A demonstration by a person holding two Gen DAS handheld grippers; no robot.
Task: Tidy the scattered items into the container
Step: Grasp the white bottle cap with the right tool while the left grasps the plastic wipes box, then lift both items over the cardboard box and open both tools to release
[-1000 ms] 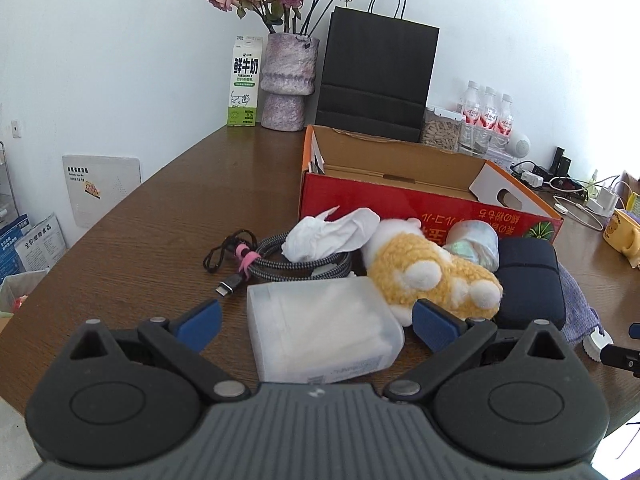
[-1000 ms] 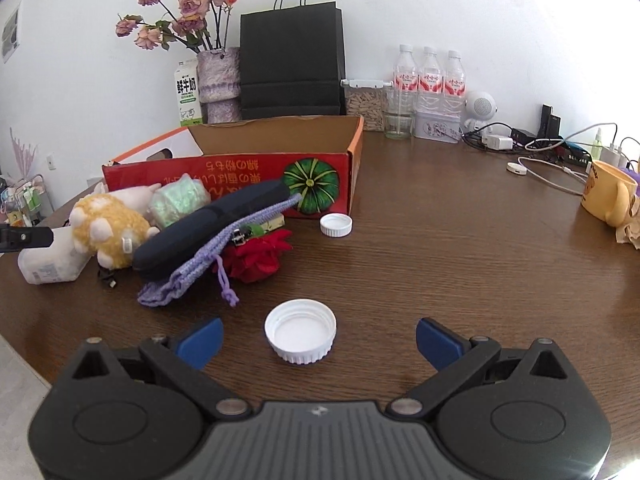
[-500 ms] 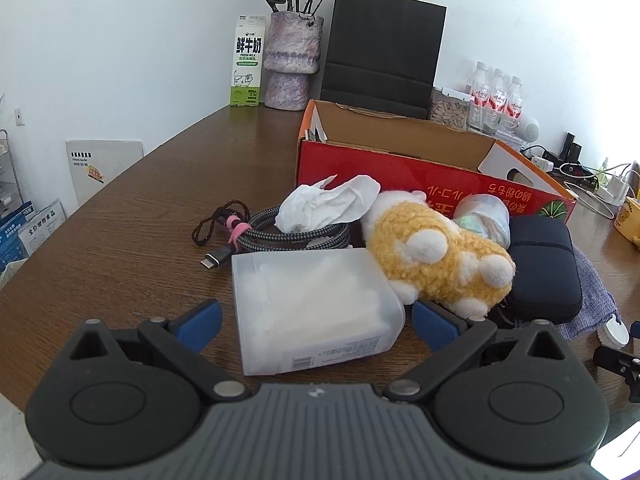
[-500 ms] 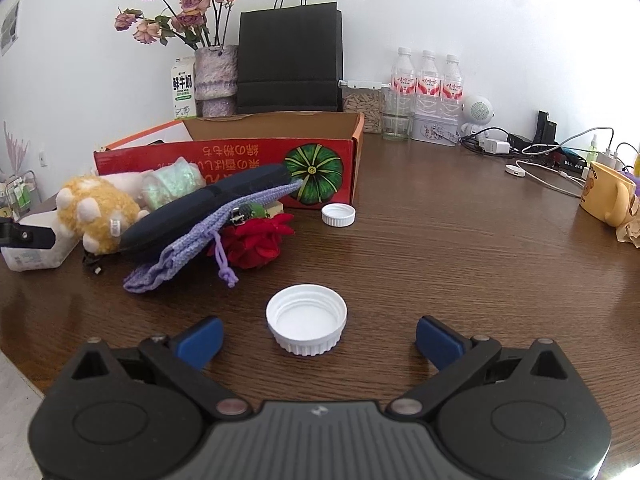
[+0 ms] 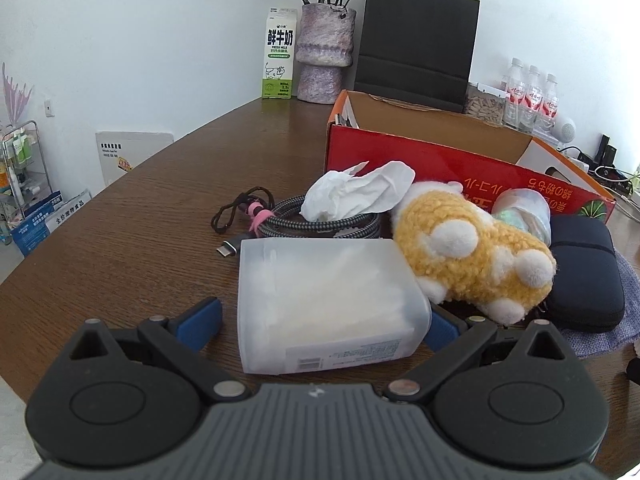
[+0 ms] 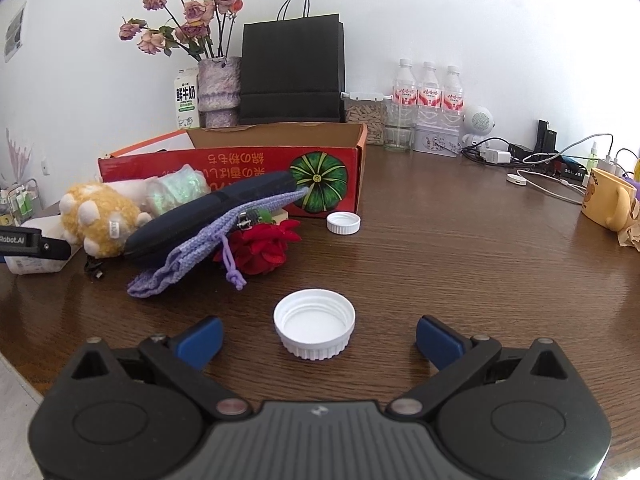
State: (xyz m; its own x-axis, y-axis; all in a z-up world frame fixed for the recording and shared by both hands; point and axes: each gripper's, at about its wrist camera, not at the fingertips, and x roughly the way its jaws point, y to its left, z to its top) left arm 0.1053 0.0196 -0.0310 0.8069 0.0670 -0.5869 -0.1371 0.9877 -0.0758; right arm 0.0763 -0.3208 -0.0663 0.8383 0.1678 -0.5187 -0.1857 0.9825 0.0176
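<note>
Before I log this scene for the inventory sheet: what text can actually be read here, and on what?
"鲜牛奶" and "FRESH MILK": milk carton.
"Robot.AI": left tool, seen from the right wrist.
Upside-down white characters: front of the red cardboard box; too distorted to transcribe.
Fine print and barcode: label on the translucent plastic box; too small.
Red labels: water bottles; blurred.

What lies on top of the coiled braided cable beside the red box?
A crumpled white tissue rests on the braided cable. The yellow plush toy covers the coil's right end, so anything lying there is hidden.
</note>
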